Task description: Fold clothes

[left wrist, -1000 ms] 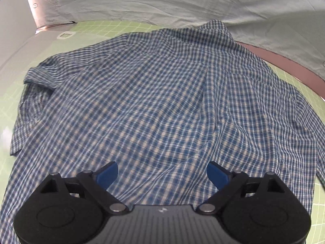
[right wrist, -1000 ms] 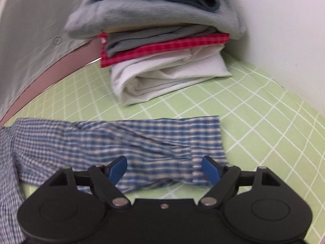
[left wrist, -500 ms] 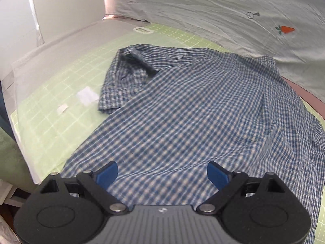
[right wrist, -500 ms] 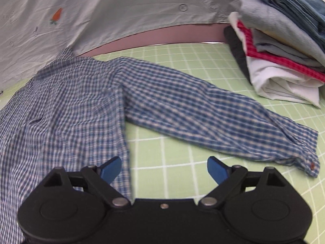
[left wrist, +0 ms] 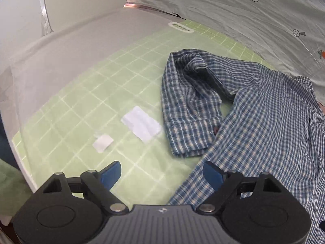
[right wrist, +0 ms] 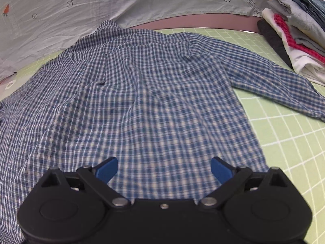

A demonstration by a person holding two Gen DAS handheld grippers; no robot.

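A blue and white checked long-sleeved shirt [right wrist: 142, 93] lies spread flat on the green grid mat [right wrist: 288, 134], collar at the far side. Its right sleeve [right wrist: 270, 77] stretches out toward a pile of clothes. Its left sleeve [left wrist: 191, 109] lies bunched and folded back beside the body [left wrist: 274, 126]. My left gripper [left wrist: 161, 175] is open and empty, above the mat at the shirt's left lower edge. My right gripper [right wrist: 163, 168] is open and empty, above the lower middle of the shirt.
A stack of folded clothes [right wrist: 294, 32] stands at the far right. Two white paper scraps [left wrist: 142, 126] lie on the mat left of the bunched sleeve. A pale sheet with carrot prints [right wrist: 142, 2] hangs behind. The mat's left edge [left wrist: 22, 154] drops off.
Both grippers swung left. The left view went from the shirt's body to its bunched left sleeve and the mat. The right view went from the right cuff to the shirt's body.
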